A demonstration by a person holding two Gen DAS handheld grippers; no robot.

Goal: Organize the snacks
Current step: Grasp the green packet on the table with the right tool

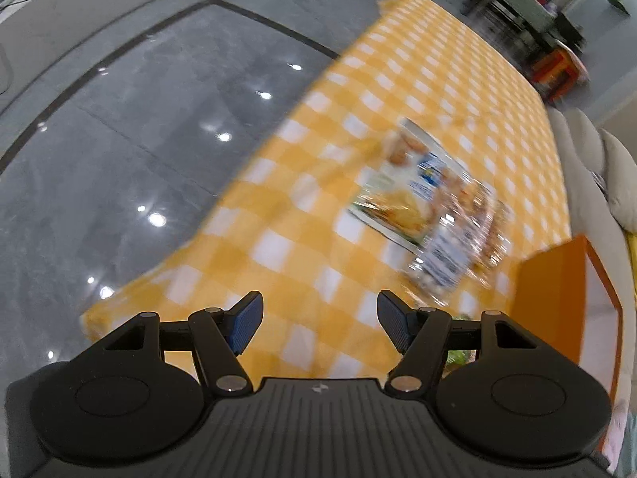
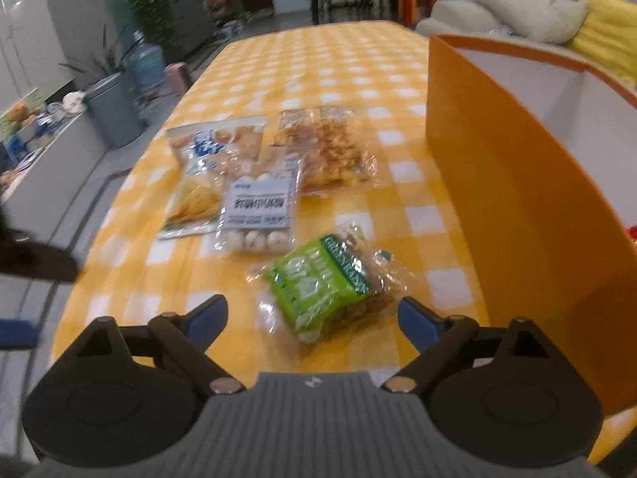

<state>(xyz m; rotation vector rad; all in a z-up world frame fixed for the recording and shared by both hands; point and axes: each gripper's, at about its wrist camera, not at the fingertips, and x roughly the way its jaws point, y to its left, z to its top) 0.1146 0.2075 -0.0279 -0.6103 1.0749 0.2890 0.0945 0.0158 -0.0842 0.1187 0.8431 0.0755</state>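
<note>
the right gripper (image 2: 312, 318) stands wide open and empty, the green snack bag (image 2: 324, 285) lying just ahead between its fingertips. lower squarely over the bag's middle before closing, keeping clear of the orange box (image 2: 517, 199) off the right finger. the left gripper (image 1: 320, 318) is open and empty too.

A home: sofa (image 2: 517, 12), potted plants (image 2: 155, 4), checked tablecloth (image 2: 318, 63).

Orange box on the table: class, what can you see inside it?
Inside the orange box, only white inner walls and a small red bit at the edge show. Its floor is hidden by the front wall.
</note>
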